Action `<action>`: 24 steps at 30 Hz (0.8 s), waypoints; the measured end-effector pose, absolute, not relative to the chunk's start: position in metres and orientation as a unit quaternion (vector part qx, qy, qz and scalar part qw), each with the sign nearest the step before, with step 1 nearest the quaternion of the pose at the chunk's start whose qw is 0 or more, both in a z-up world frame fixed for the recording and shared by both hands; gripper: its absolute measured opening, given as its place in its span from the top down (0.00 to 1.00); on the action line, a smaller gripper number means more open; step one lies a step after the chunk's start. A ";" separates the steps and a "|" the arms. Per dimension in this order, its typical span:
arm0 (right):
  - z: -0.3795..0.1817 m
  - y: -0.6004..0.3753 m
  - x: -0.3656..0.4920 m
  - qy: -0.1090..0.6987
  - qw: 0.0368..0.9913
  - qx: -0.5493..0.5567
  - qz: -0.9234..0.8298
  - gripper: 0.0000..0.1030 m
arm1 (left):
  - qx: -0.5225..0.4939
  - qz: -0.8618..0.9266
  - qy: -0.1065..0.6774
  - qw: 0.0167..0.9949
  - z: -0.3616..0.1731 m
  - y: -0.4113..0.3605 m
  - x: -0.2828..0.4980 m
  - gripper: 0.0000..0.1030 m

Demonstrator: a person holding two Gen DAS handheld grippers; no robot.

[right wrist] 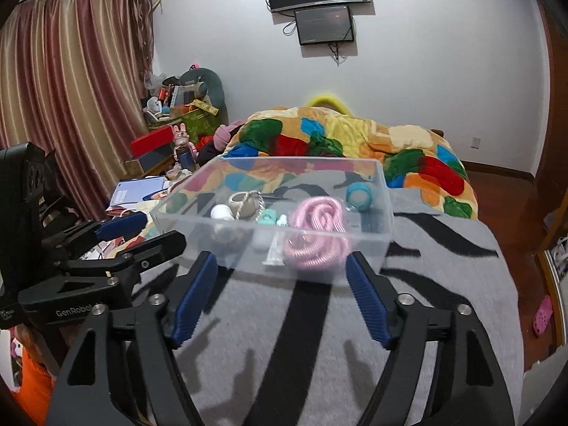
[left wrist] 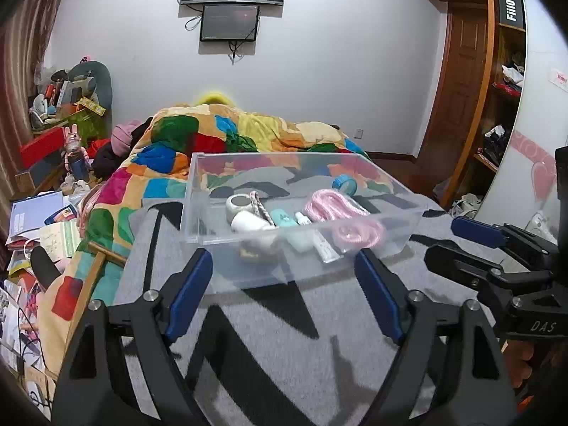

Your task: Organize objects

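A clear plastic box (left wrist: 198, 191) (right wrist: 385, 191) stands on the grey striped blanket (left wrist: 301, 337) (right wrist: 443, 284). Inside lie a pink coiled rope (left wrist: 333, 206) (right wrist: 317, 213), a blue tape roll (left wrist: 345, 184) (right wrist: 359, 195), a beige tape roll (left wrist: 237, 204) (right wrist: 243, 203), a white cup (left wrist: 248, 222) (right wrist: 220, 212), a teal item (left wrist: 282, 217) (right wrist: 268, 217) and a small white tube (left wrist: 325, 248) (right wrist: 276, 250). My left gripper (left wrist: 284, 287) is open and empty just before the box's near wall. My right gripper (right wrist: 280, 291) is open and empty, likewise in front of the box.
A multicoloured quilt (left wrist: 227, 131) (right wrist: 337, 135) is heaped behind the box. Papers and clutter (left wrist: 42, 220) (right wrist: 142, 191) lie at the left of the bed. A wooden wardrobe (left wrist: 490, 88) stands on the right. Pink shoes (right wrist: 543, 314) lie on the floor.
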State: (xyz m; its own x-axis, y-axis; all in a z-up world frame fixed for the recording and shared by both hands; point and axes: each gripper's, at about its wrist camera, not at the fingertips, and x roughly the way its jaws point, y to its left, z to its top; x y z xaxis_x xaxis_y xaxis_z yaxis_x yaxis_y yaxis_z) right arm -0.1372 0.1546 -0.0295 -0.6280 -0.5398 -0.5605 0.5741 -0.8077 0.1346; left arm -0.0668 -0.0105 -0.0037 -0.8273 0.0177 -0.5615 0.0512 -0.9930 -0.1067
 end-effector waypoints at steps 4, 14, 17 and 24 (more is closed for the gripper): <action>-0.036 0.157 -0.130 0.034 0.305 0.297 -0.904 0.24 | 0.293 -0.954 0.058 0.004 -0.010 -0.007 -0.060 0.18; -0.036 0.159 -0.125 0.029 0.313 0.287 -0.905 0.24 | 0.286 -0.957 0.044 -0.003 -0.011 0.003 -0.055 0.17; -0.037 0.159 -0.125 0.028 0.314 0.288 -0.904 0.24 | 0.286 -0.957 0.048 -0.003 -0.011 0.002 -0.055 0.17; -0.039 0.158 -0.127 0.025 0.314 0.292 -0.903 0.24 | 0.287 -0.956 0.054 -0.002 -0.010 -0.002 -0.055 0.16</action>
State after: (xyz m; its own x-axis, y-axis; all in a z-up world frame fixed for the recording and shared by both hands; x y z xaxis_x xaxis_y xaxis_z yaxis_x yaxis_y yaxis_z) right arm -0.1269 0.1580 -0.0394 -0.6324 -0.5531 -0.5423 0.5824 -0.8011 0.1378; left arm -0.0553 -0.0018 -0.0105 -0.8355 0.0355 -0.5483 0.0260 -0.9942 -0.1039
